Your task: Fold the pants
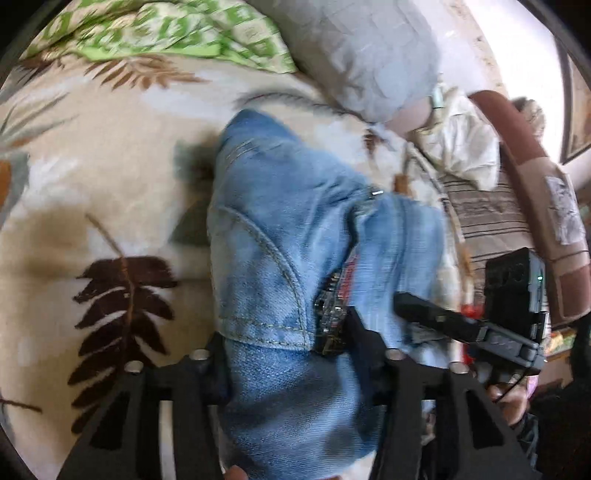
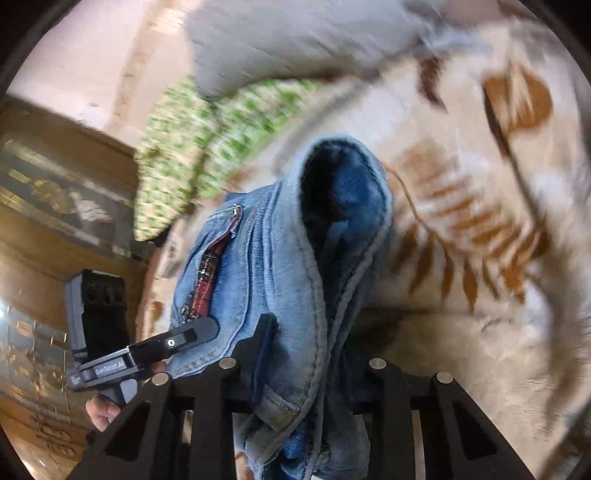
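Light blue jeans (image 1: 295,221) lie bunched over a leaf-print bedspread (image 1: 110,184). In the left wrist view the denim fills the gap of my left gripper (image 1: 288,339), which is shut on it near a pocket seam. A zip with red trim (image 1: 332,295) runs beside the right finger. In the right wrist view the jeans (image 2: 266,251) rise as a folded ridge with a dark opening at the top. My right gripper (image 2: 314,350) is shut on the thick fold. Each gripper shows in the other's view, close alongside: right finger (image 1: 436,317), left finger (image 2: 192,332).
A green-and-white checked pillow (image 1: 166,33) and a grey pillow (image 1: 369,55) lie at the head of the bed. A brown padded frame (image 1: 535,184) and a striped cloth (image 1: 487,206) border the right. Wooden furniture (image 2: 55,221) stands left of the bed. A hand (image 2: 103,410) holds the left gripper.
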{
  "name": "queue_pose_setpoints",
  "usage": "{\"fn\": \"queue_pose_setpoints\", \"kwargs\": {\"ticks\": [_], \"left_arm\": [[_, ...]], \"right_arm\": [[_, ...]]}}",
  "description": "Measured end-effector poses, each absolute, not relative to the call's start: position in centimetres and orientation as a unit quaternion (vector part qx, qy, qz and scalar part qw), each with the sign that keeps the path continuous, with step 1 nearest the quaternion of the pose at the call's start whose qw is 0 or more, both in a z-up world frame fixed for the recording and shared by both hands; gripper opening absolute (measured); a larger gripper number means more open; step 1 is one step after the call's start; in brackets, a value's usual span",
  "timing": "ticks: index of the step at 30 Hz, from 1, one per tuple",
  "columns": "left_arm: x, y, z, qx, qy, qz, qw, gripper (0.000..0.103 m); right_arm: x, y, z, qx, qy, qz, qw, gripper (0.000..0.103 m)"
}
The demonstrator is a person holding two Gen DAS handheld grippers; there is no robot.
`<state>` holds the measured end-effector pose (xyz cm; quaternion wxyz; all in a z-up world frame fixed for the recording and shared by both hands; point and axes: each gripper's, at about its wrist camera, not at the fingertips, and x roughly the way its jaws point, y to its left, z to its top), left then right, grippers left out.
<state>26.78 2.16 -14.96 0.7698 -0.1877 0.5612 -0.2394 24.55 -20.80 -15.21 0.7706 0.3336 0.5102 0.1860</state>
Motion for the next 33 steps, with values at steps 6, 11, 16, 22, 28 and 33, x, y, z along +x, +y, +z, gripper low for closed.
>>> {"fn": "queue_pose_setpoints", "kwargs": {"ticks": [6, 11, 16, 22, 28, 33], "left_arm": [[25.3, 5.1, -13.1, -0.208, 0.540, -0.225, 0.784, 0.099], [21.7, 6.9, -9.8, -0.234, 0.502, -0.260, 0.791, 0.100], [18.9, 6.6, -10.6, -0.349, 0.519, -0.306, 0.718, 0.100], [18.1, 7.2, -14.0, -0.482, 0.518, -0.280, 0.649, 0.100], [19.1, 6.1, -15.5, -0.544, 0.515, -0.274, 0.604, 0.100], [19.8, 5.8, -16.1, -0.527, 0.530, -0.215, 0.628, 0.077]], "right_arm": [[22.3, -23.2, -12.1, 0.347, 0.466, 0.195, 0.791, 0.079], [19.6, -23.8, -7.5, 0.286, 0.429, 0.203, 0.833, 0.091], [22.1, -24.6, -6.3, 0.317, 0.442, 0.212, 0.812, 0.091], [25.6, -24.2, -7.7, 0.343, 0.473, 0.211, 0.783, 0.091], [27.3, -23.2, -9.3, 0.349, 0.490, 0.204, 0.773, 0.086], [28.5, -22.0, -9.8, 0.341, 0.493, 0.196, 0.776, 0.066]]}}
